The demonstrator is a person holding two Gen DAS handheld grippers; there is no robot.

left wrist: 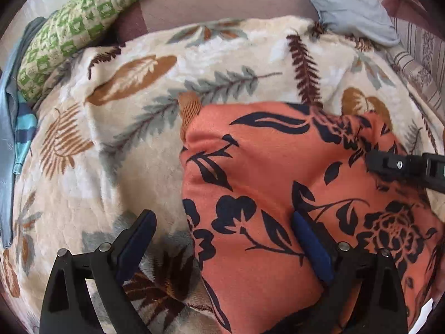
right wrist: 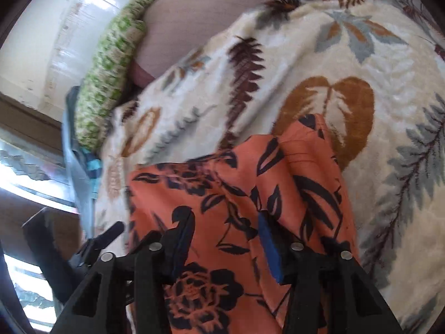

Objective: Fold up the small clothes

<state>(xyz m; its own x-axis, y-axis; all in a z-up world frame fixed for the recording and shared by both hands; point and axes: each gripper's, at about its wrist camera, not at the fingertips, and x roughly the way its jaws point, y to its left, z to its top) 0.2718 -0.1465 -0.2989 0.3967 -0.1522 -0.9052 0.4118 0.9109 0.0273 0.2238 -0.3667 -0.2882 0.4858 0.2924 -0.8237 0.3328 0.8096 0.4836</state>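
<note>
My left gripper pointed steeply down at the bed, and its jaws stood wide apart. Nothing was clamped in them. The orange garment, printed with dark navy flowers and leaves, lay on the cream leaf-patterned blanket. Its left edge ran between my two left fingers. The left finger hung over bare blanket, while the right finger was over the orange cloth. I could not tell whether that finger touched it.

My right gripper was low over the same garment, on its far right side as my left camera saw it, where the cloth rose in a small pucker by the tip. Its jaws stood only narrowly apart, with orange fabric filling the gap between them. A raised fold ran away from them toward a brown leaf on the blanket. The right camera's picture was blurred, and I could not tell whether the pads actually pinched the cloth.

A green-and-cream checked cloth lay rolled along the blanket's far left edge. A blue striped piece lay just beside it, and a pale grey-blue cloth was at the far right corner.
</note>
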